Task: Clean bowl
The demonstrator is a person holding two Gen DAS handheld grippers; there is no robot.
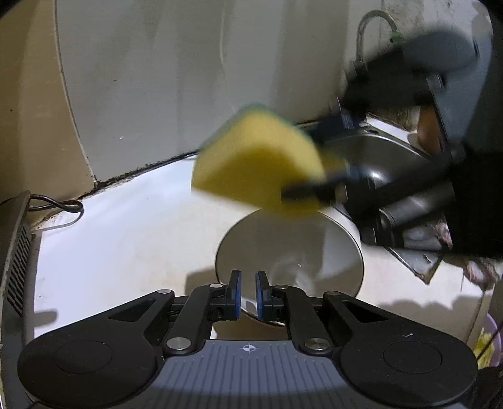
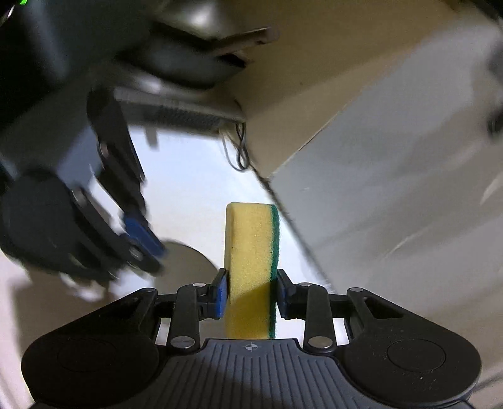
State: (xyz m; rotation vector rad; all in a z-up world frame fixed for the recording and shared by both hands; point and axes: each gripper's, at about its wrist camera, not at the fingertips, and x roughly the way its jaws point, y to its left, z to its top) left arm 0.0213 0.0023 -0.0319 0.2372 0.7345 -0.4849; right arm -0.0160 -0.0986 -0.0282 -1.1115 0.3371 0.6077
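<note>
A steel bowl (image 1: pixel 283 242) rests on the white counter (image 1: pixel 125 239). My left gripper (image 1: pixel 248 294) is shut on its near rim, one blue pad on either side. My right gripper (image 2: pixel 251 292) is shut on a yellow sponge with a green scouring side (image 2: pixel 251 245), which stands upright between the pads. In the left wrist view the sponge (image 1: pixel 254 166) hovers blurred just above the far edge of the bowl, and the right gripper (image 1: pixel 311 163) reaches in from the right. The right wrist view shows the left gripper (image 2: pixel 141 239) blurred at the left over the bowl (image 2: pixel 185 261).
A steel sink (image 1: pixel 393 151) with a tap (image 1: pixel 374 22) lies at the back right. A vented appliance (image 1: pixel 15 251) and a black cable (image 1: pixel 63 206) sit at the counter's left end. A pale wall (image 1: pixel 188 78) runs behind the counter.
</note>
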